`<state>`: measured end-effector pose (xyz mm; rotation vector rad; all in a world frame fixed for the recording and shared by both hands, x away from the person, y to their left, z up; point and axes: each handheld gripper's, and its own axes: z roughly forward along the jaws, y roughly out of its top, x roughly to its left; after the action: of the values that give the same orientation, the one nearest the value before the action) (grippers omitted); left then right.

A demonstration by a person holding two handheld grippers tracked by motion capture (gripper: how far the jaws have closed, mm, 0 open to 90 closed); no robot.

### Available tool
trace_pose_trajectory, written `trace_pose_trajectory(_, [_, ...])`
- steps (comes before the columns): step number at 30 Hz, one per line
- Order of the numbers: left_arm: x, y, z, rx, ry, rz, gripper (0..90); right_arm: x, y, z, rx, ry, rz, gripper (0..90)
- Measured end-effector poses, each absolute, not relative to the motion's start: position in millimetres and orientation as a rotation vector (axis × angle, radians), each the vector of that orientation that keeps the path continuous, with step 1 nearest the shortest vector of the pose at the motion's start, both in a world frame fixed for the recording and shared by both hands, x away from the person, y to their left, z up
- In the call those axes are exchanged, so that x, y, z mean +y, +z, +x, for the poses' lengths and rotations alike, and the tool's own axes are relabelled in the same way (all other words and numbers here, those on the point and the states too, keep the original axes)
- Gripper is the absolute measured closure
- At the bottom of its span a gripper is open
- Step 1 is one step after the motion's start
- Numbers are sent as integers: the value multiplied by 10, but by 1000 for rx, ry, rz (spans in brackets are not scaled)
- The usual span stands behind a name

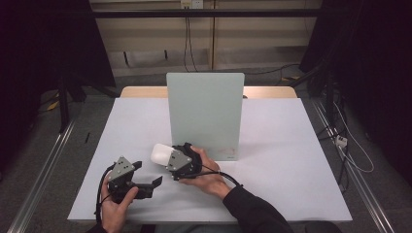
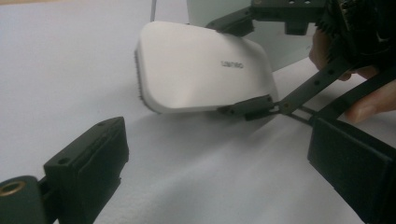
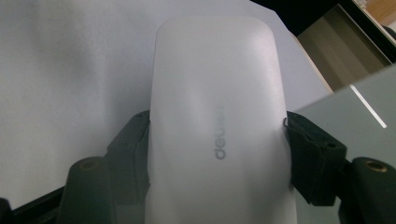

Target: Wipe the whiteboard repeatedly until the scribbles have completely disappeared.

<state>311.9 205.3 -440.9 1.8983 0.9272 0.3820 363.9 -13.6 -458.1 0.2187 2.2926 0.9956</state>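
Observation:
A white rounded eraser-like block point(image 1: 158, 151) with grey lettering on top is clamped by its long sides in my right gripper point(image 1: 167, 158), which is shut on it. It is held low over the white table sheet point(image 1: 282, 160), just left of the upright panel's foot. In the right gripper view the block point(image 3: 219, 84) runs forward between both black jaws. My left gripper point(image 1: 147, 173) rests at the front left, open with nothing between its jaws, pointing at the block point(image 2: 201, 70). The left gripper view shows the right gripper's fingers point(image 2: 247, 106) pressing on the block's edges.
A pale grey-green panel point(image 1: 204, 111) stands upright in the middle of the table, with faint reddish marks near its lower right corner. A wooden tabletop edge point(image 1: 141, 91) shows behind the sheet. Cables and dark frames surround the table on the floor.

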Motion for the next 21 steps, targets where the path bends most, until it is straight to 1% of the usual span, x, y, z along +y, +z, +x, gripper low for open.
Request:
trace_pose_trajectory(9, [2052,-4410,3117,928,384,1900,51,-572,-4565,3561,2241,970,247,317])
trace_pose_trajectory(21, [2035,-4418,3123,928,382,1908,51,-1159,-4254,3580,2116,959,351,316])
